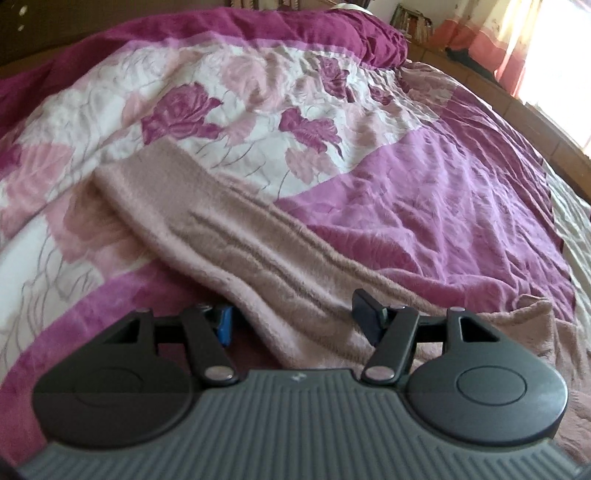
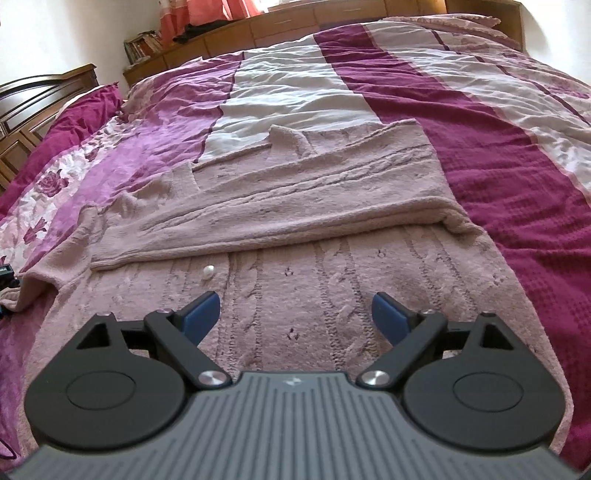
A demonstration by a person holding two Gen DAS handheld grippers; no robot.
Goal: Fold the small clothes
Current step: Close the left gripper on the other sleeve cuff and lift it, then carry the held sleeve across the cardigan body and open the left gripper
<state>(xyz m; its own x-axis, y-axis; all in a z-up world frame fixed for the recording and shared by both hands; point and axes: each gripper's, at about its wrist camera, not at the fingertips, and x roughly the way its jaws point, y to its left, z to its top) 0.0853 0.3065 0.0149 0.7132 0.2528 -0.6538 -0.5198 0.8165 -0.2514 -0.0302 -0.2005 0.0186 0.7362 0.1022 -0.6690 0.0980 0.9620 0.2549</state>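
Note:
A dusty-pink cable-knit sweater (image 2: 295, 206) lies flat on the bed, one sleeve folded across its body. Its other sleeve (image 1: 229, 229) stretches out to the upper left in the left wrist view. My left gripper (image 1: 299, 317) is open, with the base of that sleeve lying between its blue-padded fingers (image 1: 365, 314). My right gripper (image 2: 295, 314) is open and empty, low over the sweater's lower body. A small white button (image 2: 208, 272) sits just ahead of it.
The bed is covered by a magenta, pink and white floral quilt (image 1: 424, 177). A wooden headboard (image 2: 37, 110) and low wooden cabinets (image 2: 295, 26) run along the far side. Pink curtains (image 1: 517, 44) hang by a bright window.

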